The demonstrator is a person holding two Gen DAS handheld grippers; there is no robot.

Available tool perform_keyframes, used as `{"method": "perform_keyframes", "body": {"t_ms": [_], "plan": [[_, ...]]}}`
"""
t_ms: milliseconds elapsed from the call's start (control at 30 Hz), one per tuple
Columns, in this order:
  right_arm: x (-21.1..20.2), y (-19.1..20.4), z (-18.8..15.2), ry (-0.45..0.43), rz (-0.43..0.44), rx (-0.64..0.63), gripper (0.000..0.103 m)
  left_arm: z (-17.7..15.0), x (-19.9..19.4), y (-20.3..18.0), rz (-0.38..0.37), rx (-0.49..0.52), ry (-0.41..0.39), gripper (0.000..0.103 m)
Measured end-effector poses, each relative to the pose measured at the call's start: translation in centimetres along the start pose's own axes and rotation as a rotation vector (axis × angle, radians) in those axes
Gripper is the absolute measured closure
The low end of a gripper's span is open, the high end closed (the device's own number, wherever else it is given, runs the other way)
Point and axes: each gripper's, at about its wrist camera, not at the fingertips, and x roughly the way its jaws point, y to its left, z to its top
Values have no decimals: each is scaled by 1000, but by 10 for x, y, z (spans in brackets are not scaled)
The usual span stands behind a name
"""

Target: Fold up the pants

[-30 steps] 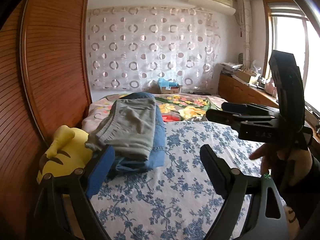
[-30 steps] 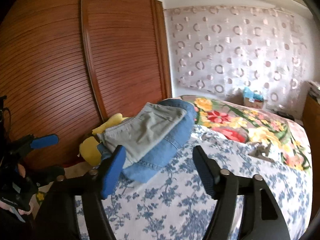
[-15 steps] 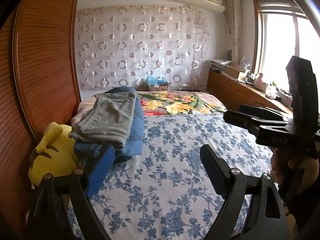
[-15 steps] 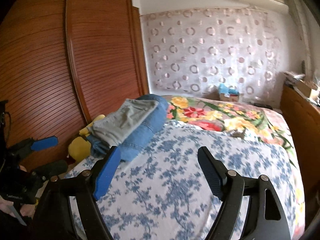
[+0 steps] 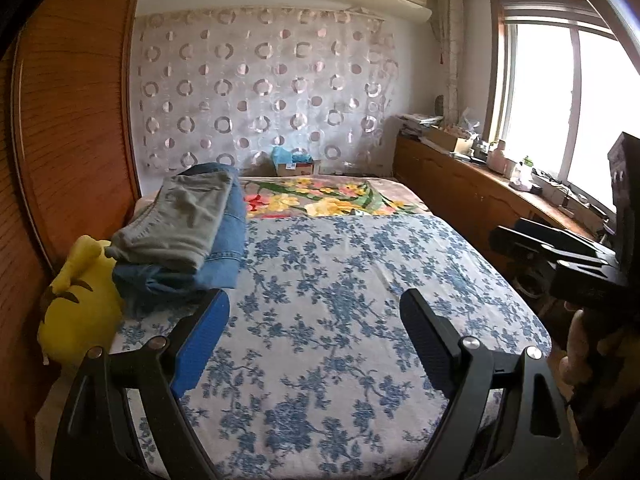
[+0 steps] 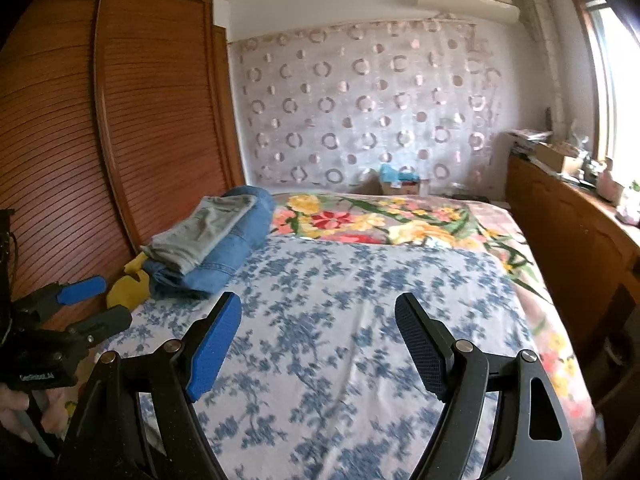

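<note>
Hovering over the bed's blue-flowered sheet [image 5: 340, 320], the left gripper [image 5: 314, 340] has its jaws spread wide with nothing between them. The right gripper [image 6: 318, 344] is likewise released and empty; its jaws have just been opening a little further, with only sheet showing in the gap.

The task's garments sit stacked at the far-left corner of that sheet, against the wooden wardrobe [image 6: 80, 140]: grey-green folded pants [image 5: 180, 220] lie on top of folded blue jeans [image 5: 228, 248], with a yellow plush toy [image 5: 80, 308] wedged just beside the stack on the wardrobe side. Both pairs look already folded, and no loose pants show anywhere on the sheet, so I judge either that this round is finished or that a new pair has yet to be fetched.

Risks from here: reaching back toward the stack could nudge the grey-green pair, which overhangs the jeans toward the toy, and slide it off. A pinch taken there might catch both garments at once and undo their folds. The two grippers are also near each other and could collide.
</note>
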Motion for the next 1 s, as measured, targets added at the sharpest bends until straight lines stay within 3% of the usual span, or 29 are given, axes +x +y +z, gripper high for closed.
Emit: {"method": "perform_keyframes", "body": {"t_ms": [500, 1000], "plan": [[-42, -2, -6, -52, -85, 43, 22, 24, -20, -30, -12, 39, -43, 15], [-81, 15, -5, -166, -117, 13, 22, 53, -66, -39, -1, 42, -154, 15]]}}
